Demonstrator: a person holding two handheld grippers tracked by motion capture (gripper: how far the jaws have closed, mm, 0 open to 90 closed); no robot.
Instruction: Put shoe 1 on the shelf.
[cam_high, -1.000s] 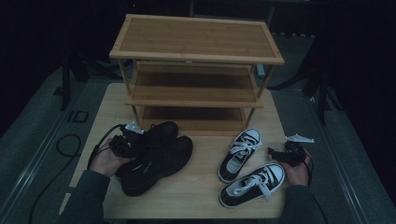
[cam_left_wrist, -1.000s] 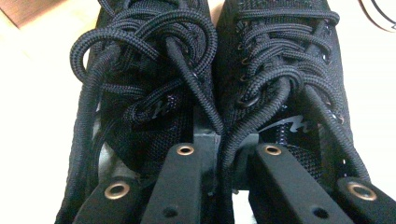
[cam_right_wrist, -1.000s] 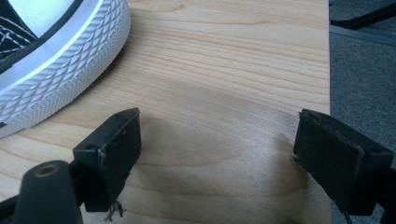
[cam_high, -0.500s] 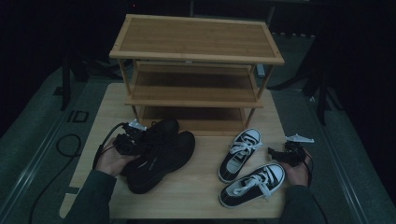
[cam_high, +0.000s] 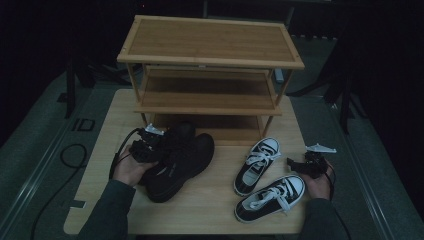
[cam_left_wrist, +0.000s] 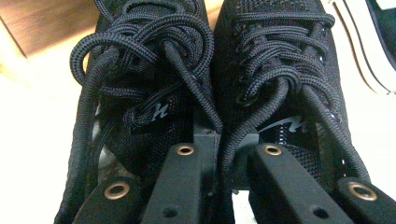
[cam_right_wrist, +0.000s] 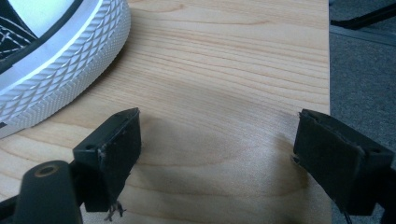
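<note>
Pair of black lace-up shoes (cam_high: 175, 160): on the left half of the table (cam_high: 210, 210), toes towards the bamboo shoe rack (cam_high: 210, 75). Left gripper (cam_high: 150, 145): jaws drawn close together, pinching the two inner collars of the pair. Pair of black-and-white sneakers (cam_high: 265, 180): right of the black pair, apart from it. Right gripper (cam_high: 305, 165): beside the sneakers, jaws wide apart, nothing between them.

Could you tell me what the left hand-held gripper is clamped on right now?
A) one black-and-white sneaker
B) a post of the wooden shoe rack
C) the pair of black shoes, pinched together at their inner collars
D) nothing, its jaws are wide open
C: in the left gripper view the left hand-held gripper has its jaws closed on the adjoining inner collars of the black shoes.
</note>
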